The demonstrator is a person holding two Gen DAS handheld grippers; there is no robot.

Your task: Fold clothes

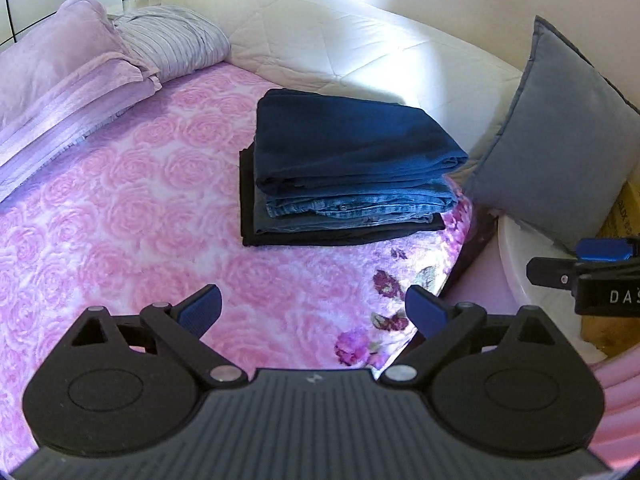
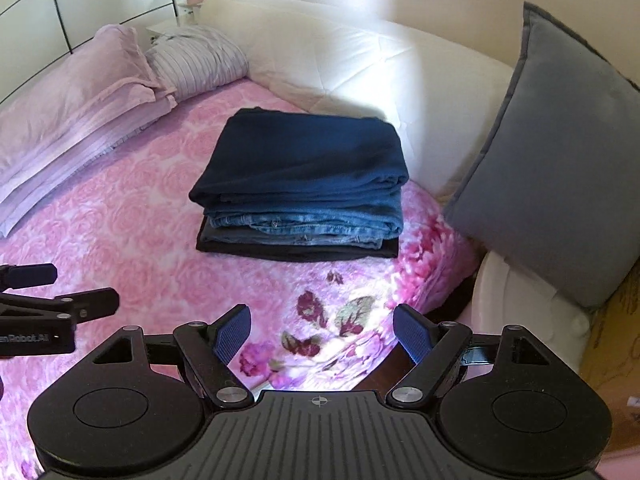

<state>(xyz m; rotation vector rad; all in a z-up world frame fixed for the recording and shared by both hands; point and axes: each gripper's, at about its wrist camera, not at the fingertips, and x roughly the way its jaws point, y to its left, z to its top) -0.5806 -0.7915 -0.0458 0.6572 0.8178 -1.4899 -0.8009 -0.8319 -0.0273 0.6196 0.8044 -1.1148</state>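
Note:
A neat stack of folded clothes [image 1: 348,168] rests on the pink rose-patterned bedspread [image 1: 120,208]: a dark navy piece on top, denim jeans under it, a black garment at the bottom. The right wrist view shows the same stack [image 2: 300,188] from nearer its left. My left gripper [image 1: 314,312] hovers open above the bedspread, short of the stack, nothing between its blue pads. My right gripper [image 2: 322,338] is also open and empty, over the flowered corner of the bed. Each gripper shows at the edge of the other's view.
A white padded headboard [image 1: 320,40] curves behind the stack. A grey cushion [image 1: 560,152] leans at the right, above a white rounded bed edge [image 2: 520,300]. Lilac folded bedding [image 1: 60,100] and a striped pillow [image 1: 172,40] lie at the far left.

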